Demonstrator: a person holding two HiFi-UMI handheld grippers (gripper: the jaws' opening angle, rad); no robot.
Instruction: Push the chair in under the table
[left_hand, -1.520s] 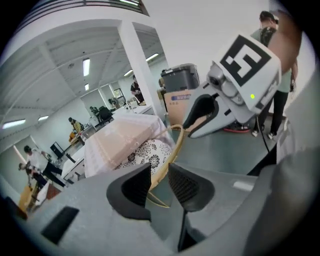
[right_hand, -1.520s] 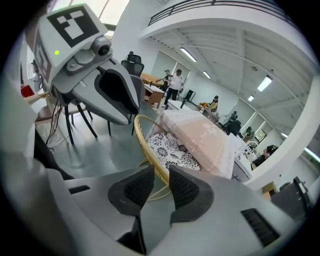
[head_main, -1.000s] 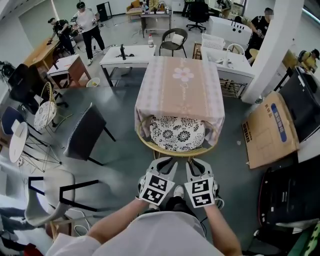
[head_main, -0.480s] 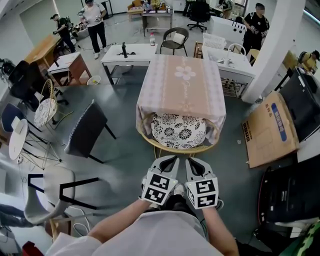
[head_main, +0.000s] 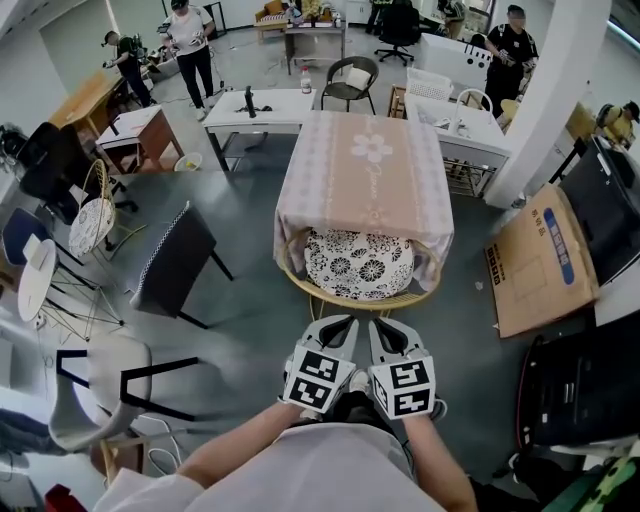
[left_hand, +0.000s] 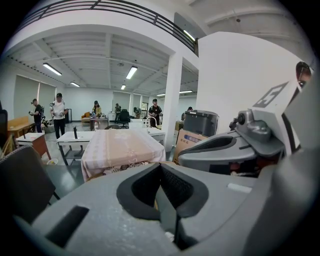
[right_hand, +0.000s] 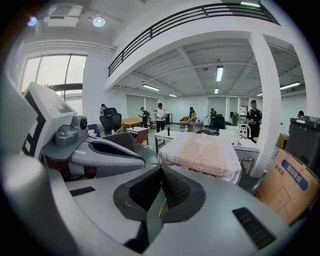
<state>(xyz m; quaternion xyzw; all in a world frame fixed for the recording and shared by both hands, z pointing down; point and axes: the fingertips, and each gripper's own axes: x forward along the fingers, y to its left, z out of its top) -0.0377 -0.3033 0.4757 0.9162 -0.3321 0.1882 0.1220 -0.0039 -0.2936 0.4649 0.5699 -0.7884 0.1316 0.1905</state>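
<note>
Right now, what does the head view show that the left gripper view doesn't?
Only the head view: the person's forearms, the marker cube on the left gripper, and the white chair at lower left. Only the left gripper view: the ceiling lights, the balcony railing, and that gripper's fingers shut together with nothing between them. Both: the cloth-covered table, the cushioned chair partly under its near end, the white pillar and the cardboard box.

- Bright, evenly lit by ceiling strip lights and a window at upper left.
- Heavily bowed at the edges, dark-cornered in both gripper views.
- Blurred up close.
</note>
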